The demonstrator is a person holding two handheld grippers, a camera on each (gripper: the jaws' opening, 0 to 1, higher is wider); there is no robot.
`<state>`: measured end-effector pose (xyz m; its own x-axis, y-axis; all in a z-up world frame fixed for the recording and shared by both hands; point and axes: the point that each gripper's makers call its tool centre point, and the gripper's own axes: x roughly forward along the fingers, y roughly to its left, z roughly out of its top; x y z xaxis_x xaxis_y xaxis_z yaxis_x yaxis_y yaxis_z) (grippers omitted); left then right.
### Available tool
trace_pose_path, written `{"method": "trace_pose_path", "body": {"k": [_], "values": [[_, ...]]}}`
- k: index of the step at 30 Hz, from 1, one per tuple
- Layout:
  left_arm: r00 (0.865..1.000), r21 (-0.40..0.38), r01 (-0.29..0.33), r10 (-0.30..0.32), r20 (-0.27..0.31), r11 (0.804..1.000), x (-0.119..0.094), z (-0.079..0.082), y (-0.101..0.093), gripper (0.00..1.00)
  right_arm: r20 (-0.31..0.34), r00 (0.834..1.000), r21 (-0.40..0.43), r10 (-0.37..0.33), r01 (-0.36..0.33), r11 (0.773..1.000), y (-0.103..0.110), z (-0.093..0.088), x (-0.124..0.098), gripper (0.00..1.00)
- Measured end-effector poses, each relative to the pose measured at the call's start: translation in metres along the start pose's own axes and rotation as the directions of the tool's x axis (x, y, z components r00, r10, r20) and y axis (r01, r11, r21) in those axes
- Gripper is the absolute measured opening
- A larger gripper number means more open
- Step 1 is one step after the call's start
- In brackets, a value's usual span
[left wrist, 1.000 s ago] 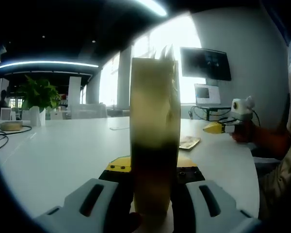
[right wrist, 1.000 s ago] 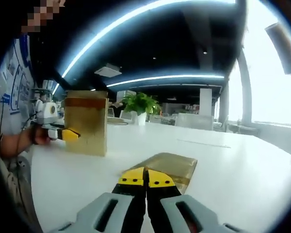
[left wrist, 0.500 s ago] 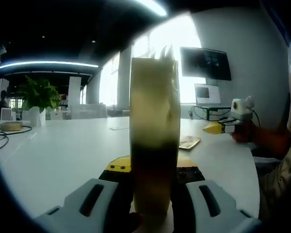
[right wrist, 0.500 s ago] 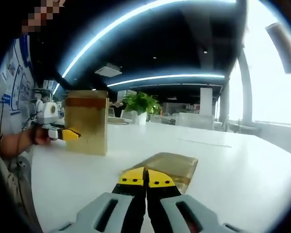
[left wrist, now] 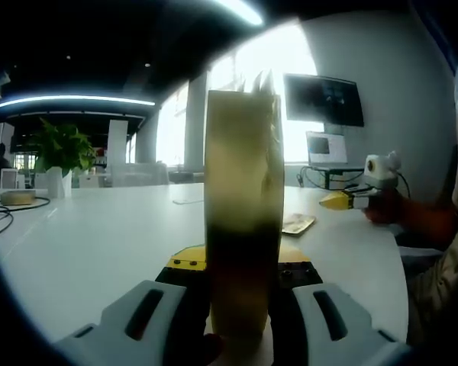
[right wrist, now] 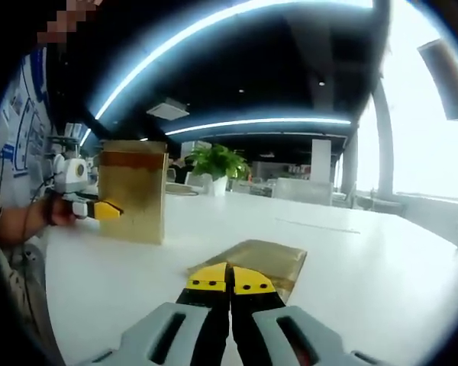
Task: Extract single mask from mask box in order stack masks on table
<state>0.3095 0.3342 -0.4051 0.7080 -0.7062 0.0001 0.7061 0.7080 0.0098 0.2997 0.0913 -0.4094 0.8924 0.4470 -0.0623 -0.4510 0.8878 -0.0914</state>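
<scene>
Left gripper (left wrist: 243,293): clamped on the tall yellowish cardboard mask box (left wrist: 243,206), which stands upright between its jaws on the white surface (left wrist: 99,229)
Right gripper (right wrist: 230,278): jaws together, holding nothing that I can make out; its tips sit at the near edge of the flat yellowish packaged mask (right wrist: 252,261), just ahead of it
Mask box from right gripper: well off to its left, farther away
Doing it well: hold the box steady, pinch one mask only, lay it squarely on the flat one

The tall upright gold mask box (left wrist: 243,229) stands between the left claw's (left wrist: 243,268) jaws, blocking straight ahead; the white counter (left wrist: 99,229) lies open left and right. A flat gold mask packet (right wrist: 256,263) lies just beyond the right claw (right wrist: 230,278).
</scene>
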Motion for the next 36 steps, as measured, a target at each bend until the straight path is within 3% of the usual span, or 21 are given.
{"method": "trace_pose_path", "body": {"k": [5,12,20,36], "values": [[1.0,-0.001,0.0,0.0,0.0,1.0,0.0,0.0,0.0,0.19,0.017,1.0,0.001,-0.018,0.018,1.0,-0.001,0.008,-0.002,0.0],[1.0,-0.001,0.001,-0.001,0.0,1.0,0.0,0.0,0.0,0.19,0.011,1.0,0.009,0.012,-0.012,1.0,0.009,0.021,-0.002,0.0],[1.0,-0.001,0.001,-0.001,0.0,1.0,0.0,0.0,0.0,0.19,-0.009,1.0,-0.053,-0.005,0.005,0.999,0.012,0.044,0.0,0.0],[1.0,-0.001,0.001,-0.001,0.0,1.0,0.001,0.0,0.0,0.19,-0.021,0.998,-0.145,0.06,-0.063,0.987,0.03,0.085,0.005,0.0]]}}
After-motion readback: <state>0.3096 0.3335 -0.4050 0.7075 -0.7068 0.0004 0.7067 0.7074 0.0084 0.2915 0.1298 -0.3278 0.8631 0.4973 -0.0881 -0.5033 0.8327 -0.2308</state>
